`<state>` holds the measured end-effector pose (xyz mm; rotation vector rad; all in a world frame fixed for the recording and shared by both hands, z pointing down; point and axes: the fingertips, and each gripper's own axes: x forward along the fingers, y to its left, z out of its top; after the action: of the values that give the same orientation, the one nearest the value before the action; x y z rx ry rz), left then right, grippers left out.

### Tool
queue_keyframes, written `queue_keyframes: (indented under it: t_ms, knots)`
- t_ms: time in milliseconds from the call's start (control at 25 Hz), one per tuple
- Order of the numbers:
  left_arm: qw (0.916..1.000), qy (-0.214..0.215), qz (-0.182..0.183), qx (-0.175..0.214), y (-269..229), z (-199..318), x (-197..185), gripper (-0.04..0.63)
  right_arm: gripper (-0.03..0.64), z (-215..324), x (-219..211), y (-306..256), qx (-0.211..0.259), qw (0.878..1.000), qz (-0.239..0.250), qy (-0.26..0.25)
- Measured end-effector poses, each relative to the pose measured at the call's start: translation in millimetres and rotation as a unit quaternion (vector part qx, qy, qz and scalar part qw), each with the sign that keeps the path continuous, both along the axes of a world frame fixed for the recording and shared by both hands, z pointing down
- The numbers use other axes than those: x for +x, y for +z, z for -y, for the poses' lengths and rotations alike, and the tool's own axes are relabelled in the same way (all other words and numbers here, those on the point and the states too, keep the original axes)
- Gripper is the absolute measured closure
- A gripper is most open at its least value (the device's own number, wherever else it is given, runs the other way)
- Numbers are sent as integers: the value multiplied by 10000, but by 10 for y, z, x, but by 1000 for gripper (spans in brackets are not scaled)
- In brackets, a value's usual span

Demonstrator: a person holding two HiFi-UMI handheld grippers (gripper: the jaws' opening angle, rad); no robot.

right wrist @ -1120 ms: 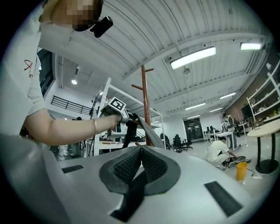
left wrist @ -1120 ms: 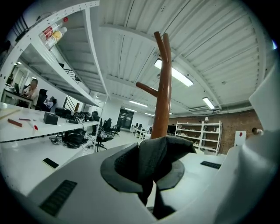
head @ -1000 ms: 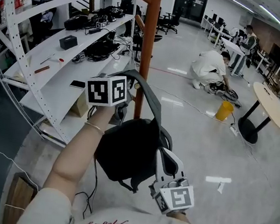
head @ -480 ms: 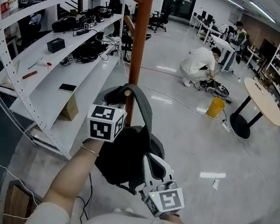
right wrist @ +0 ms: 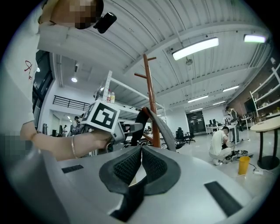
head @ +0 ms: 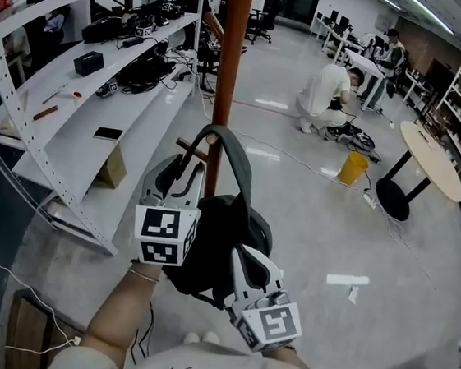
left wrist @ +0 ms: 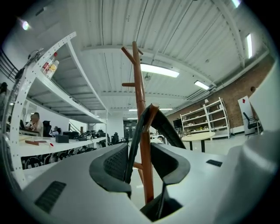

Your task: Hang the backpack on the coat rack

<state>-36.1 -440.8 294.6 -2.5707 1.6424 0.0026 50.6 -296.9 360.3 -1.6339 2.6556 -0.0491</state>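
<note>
At your far left the white shelving (head: 81, 113) runs back along the wall, with a cardboard box (head: 113, 171) tucked under its lowest board; next comes your left gripper (left wrist: 141, 161), aimed level at the coat rack (head: 231, 72); its jaws have just been opening and now stand wide apart; the grey strap (head: 239, 162) runs down between them, close along the left pad, while the right pad stands clear of it, so you are pinching nothing there; the strap is looped over the tip of a short upward-slanting peg (left wrist: 151, 117) low on the brown pole; the black backpack (head: 215, 244) hangs below that peg, just in front of the pole and off the floor (head: 332, 232); to its right your right gripper (right wrist: 141, 164) points level with its jaws drawn together, pad nearly against pad; from the head view its tips lie at the backpack's lower right side, though you cannot tell there whether they touch the fabric; farther right, well apart from the rack, a person (head: 323, 87) crouches on the floor, then a yellow bucket (head: 351, 167), then a round table (head: 432, 157).
</note>
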Motion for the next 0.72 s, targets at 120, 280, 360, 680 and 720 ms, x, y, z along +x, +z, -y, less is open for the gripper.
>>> queue_keyframes:
  t_ms: [120,280,360,680,720]
  knots:
    - [9999,12,-130,27,98,-338,-67,442,600,-7,-11,-25,74,10000,-1,14]
    - [9978,204,-590,-206,245,-772,-81,442,600,-31,-68,-82,166,9998,68,-64]
    - [9966,215,-759,-222,279,-932,-103,443,600,-42,-106,-117,229,9996,85,-116]
    - [9954,112,-921,-239,397,-1381,-198,524,600,-158,-336,-202,361,9985,84,-414]
    - [9953,101,-926,-255,423,-1422,-201,532,600,-179,-367,-206,375,9982,79,-455]
